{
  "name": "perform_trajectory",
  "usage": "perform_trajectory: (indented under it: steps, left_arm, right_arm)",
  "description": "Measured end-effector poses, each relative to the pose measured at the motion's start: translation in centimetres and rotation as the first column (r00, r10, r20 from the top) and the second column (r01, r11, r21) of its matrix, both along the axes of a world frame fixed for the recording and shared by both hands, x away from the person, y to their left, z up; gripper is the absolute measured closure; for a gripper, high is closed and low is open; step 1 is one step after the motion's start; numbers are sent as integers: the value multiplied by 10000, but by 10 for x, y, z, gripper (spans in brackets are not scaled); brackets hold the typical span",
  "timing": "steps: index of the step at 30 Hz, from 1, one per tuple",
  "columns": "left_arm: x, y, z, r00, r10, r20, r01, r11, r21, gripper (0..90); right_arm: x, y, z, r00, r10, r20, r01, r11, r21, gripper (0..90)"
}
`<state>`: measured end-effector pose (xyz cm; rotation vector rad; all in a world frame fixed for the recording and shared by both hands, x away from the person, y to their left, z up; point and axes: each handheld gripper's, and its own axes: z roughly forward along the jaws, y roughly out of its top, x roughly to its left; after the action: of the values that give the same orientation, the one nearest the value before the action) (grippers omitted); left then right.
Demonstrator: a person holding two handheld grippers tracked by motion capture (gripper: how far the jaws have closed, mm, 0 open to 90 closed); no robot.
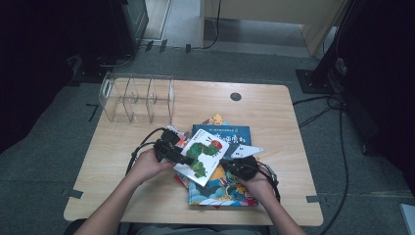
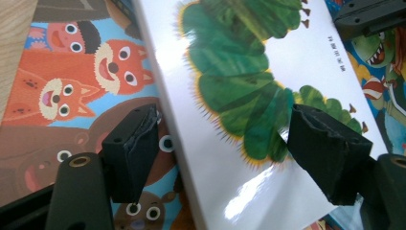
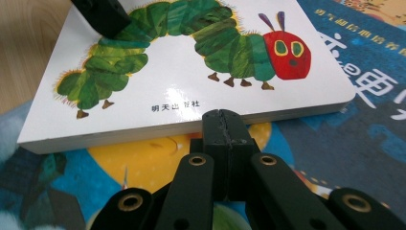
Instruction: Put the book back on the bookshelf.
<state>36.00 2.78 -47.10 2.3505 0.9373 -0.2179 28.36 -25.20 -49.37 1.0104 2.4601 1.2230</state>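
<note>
Caterpillar book [image 1: 203,155] lies on top of a pile of picture books [image 1: 222,188] near the table's [image 1: 274,105] near edge. Left gripper [image 2: 220,143] straddles its left edge, jaws spread — right gripper [image 3: 222,127], jaws pressed together, sits against its near edge.

table [image 1: 274,105] — light wood | on it: clear divider rack [image 1: 137,98] — heap of picture books [image 1: 220,166]

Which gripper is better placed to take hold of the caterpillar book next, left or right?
Left. The left gripper is open with its fingers straddling the edge of the caterpillar book. The right gripper is shut, its tip merely resting against the book's lower edge, so it would have to open first.
</note>
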Motion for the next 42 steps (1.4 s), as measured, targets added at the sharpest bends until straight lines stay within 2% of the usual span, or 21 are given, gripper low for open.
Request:
perform_trajectory:
  steps: [2,5,7,12,13,14,15,19,22,26,28,31,34,35,36,37,38,39,40,41,42]
  left_arm:
    - [0,0,1,9999,98,70,-99,9998,197,248]
    - [1,1,1,9998,182,33,-182,9996,210,248]
    - [3,2,2,9980,604,-170,-599,9979,250,273]
    - [3,-1,3,9962,834,-265,-818,9950,572,271]
    - [5,-3,4,9948,940,-387,-913,9936,662,276]
    - [5,-3,4,9948,940,-387,-913,9936,662,290]
    - [7,-2,5,9915,1152,-605,-1112,9917,650,313]
    - [9,2,6,9875,1388,-747,-1348,9893,558,367]
    - [10,2,10,9853,1460,-888,-1392,9872,784,393]
    - [9,3,15,9856,1491,-799,-1423,9861,854,421]
    - [9,7,22,9858,1547,-650,-1502,9863,684,466]
    - [9,7,28,9854,1572,-646,-1534,9863,609,467]
    - [10,9,38,9854,1579,-634,-1559,9871,353,474]
    - [10,10,43,9855,1567,-656,-1560,9876,152,474]
    - [10,10,50,9840,1563,-849,-1592,9869,-279,497]
    - [10,10,50,9840,1563,-849,-1592,9869,-279,539]
    - [11,10,54,9798,1198,-1599,-1388,9838,-1136,539]
    - [11,6,56,9728,729,-2199,-1123,9786,-1722,617]
    - [9,0,59,9740,491,-2211,-886,9810,-1727,617]
    - [4,-9,63,9823,355,-1840,-599,9899,-1286,604]
    - [1,-17,67,9876,276,-1544,-393,9965,-736,593]
  right_arm:
    - [0,4,1,9998,136,114,-134,9998,-151,900]
    - [2,6,0,9999,150,67,-149,9999,-73,900]
    - [2,9,1,9996,285,51,-285,9995,-116,900]
    - [3,12,1,9996,298,-24,-298,9995,-86,900]
    - [3,12,1,9996,260,-93,-261,9996,-70,900]
    - [3,12,1,9996,260,-93,-261,9996,-70,900]
    - [3,12,1,9997,235,-105,-236,9997,-57,900]
    - [3,12,1,9997,196,-119,-196,9998,-17,900]
    - [3,14,0,9998,176,-53,-176,9998,-39,900]
    - [3,14,0,9998,179,-55,-179,9998,-15,900]
    - [4,14,0,9998,180,-64,-180,9998,10,900]
    - [4,15,0,9998,170,-67,-169,9998,48,900]
    - [4,15,0,9998,166,-91,-166,9998,57,900]
    - [5,15,0,9998,169,-102,-168,9998,71,900]
    - [5,15,0,9998,177,-122,-176,9998,95,900]
    - [5,15,0,9998,177,-122,-176,9998,95,900]
    - [6,15,0,9997,228,-121,-227,9997,99,900]
    - [6,22,-1,9986,502,-179,-498,9986,194,900]
    - [6,22,-1,9986,502,-179,-498,9986,194,900]
    - [5,26,0,9980,614,-153,-612,9980,141,900]
    - [4,39,0,9979,616,-182,-612,9979,211,900]
